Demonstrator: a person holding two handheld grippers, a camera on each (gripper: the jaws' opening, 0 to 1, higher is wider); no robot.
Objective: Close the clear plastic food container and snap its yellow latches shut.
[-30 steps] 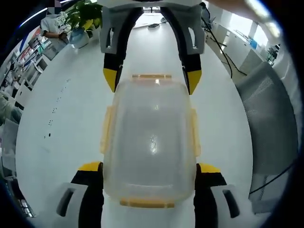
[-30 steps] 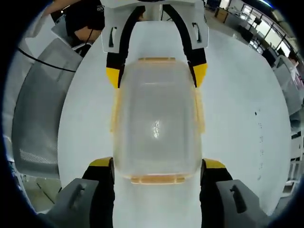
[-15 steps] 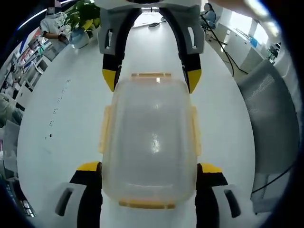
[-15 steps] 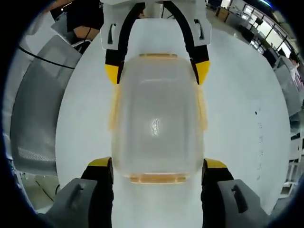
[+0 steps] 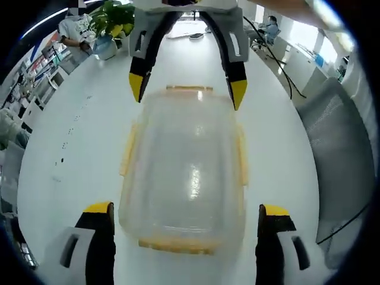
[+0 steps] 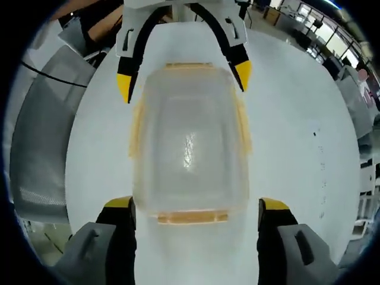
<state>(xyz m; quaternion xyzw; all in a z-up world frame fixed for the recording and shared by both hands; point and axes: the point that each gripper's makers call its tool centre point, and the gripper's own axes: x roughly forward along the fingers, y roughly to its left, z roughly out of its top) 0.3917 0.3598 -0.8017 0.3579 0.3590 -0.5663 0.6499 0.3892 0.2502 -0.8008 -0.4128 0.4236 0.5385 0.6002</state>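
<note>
The clear plastic container (image 5: 184, 166) (image 6: 189, 148) rests on the white table (image 5: 71, 148) with its lid on. Yellow latches (image 5: 172, 244) (image 6: 191, 217) run along its ends and long sides. Whether they are snapped down, I cannot tell. My left gripper (image 5: 185, 209) is open, its yellow tips standing clear on either side of the container's near end. It enters the right gripper view from the top (image 6: 183, 80). From the opposite end my right gripper (image 6: 195, 204) is open too, and it straddles the far end in the left gripper view (image 5: 187, 90).
A grey mesh chair (image 5: 338, 142) (image 6: 41, 136) stands close beside the table. At the table's far end are a potted plant (image 5: 113, 21) and a seated person (image 5: 74, 29). Desks and cables (image 5: 279, 59) lie beyond the table edge.
Both grippers have spread their jaws wider. The tips that hugged the container's sides now stand apart from it. The container has stayed in place on the table.
</note>
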